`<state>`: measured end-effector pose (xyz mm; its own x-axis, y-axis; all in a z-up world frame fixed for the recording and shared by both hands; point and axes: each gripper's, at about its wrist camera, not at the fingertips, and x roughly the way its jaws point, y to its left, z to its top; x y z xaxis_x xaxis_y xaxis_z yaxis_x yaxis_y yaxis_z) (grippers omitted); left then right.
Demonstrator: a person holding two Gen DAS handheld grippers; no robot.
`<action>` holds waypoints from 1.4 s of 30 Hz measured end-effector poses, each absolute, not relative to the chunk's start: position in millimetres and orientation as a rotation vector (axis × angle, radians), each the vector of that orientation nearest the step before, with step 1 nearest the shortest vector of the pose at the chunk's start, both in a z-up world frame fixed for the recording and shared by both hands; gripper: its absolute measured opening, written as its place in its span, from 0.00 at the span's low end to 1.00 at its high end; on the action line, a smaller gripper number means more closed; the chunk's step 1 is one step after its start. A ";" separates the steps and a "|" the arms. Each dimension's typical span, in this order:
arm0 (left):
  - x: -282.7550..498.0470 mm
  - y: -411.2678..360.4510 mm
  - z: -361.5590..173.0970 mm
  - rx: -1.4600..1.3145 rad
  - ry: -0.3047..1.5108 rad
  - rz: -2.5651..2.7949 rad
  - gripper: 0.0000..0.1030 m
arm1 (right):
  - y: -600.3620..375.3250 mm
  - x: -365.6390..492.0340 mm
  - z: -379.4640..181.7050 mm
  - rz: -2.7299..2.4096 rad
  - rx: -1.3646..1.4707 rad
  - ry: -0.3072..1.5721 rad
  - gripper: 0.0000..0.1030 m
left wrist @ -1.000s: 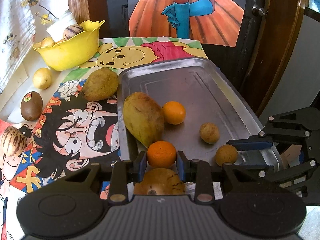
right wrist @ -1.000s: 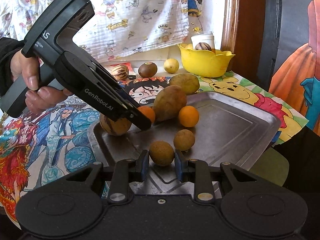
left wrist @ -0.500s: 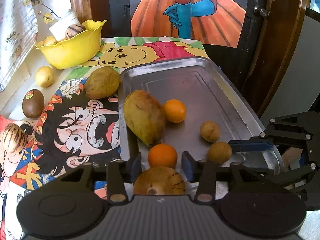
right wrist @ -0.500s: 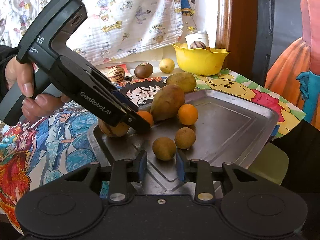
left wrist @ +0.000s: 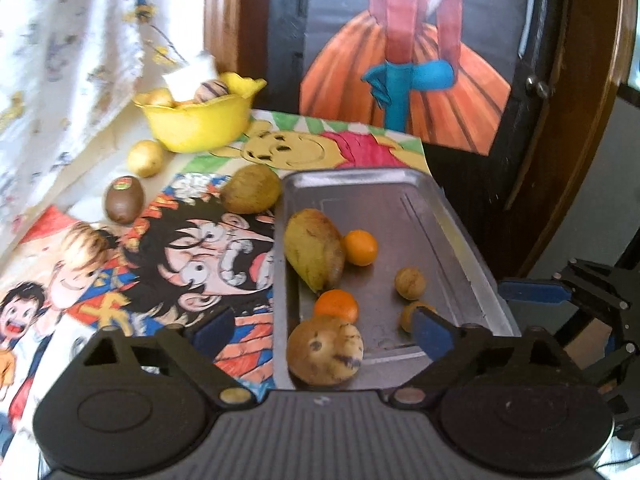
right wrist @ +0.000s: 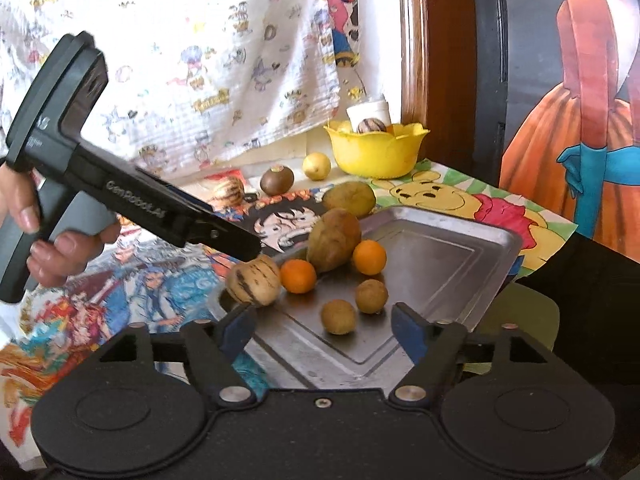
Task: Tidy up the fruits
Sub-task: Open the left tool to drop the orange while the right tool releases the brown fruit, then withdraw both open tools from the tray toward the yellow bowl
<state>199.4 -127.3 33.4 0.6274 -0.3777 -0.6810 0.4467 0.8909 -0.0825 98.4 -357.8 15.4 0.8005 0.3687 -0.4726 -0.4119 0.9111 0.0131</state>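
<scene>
Fruit on the tray (left wrist: pixel 452 216)
Left gripper (left wrist: pixel 320 330) and right gripper (right wrist: pixel 324 326) fingers are opening wide, gripping nothing; an orange (left wrist: pixel 336 306) and a brown fruit (right wrist: pixel 338 316) lie free.

A cartoon-print curtain (right wrist: pixel 224 60) hangs left of a wooden doorframe (right wrist: pixel 412 40); a dark door (left wrist: pixel 532 92) carries an orange-dress poster (left wrist: pixel 404 92).

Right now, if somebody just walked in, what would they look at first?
Probably the metal tray in the middle, holding two oranges, a big mango, a striped melon at its near corner and two small brown fruits. Behind it a yellow bowl sits on the bright cartoon cloth. Both the left gripper and the right gripper are opening with nothing held.
</scene>
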 end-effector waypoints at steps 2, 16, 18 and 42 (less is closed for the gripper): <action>188.1 -119.6 38.3 0.083 0.736 -0.455 0.98 | -355.7 90.7 20.4 0.413 -0.081 0.479 0.85; 111.0 -62.2 51.1 -0.022 0.695 -0.329 0.99 | -328.9 30.8 37.7 0.368 0.031 0.486 0.99; 98.5 -53.5 48.9 -0.032 0.688 -0.294 0.99 | -324.4 24.9 34.5 0.351 0.064 0.508 0.99; 19.3 19.4 25.1 -0.106 0.695 -0.021 1.00 | -258.8 -1.8 23.2 0.389 -0.023 0.640 0.99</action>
<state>19.3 19.4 25.1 0.7679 -0.0542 -0.6383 -0.0165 0.9944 -0.1044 -1.8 -258.8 23.2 0.7326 0.3463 -0.5860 -0.3604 0.9277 0.0977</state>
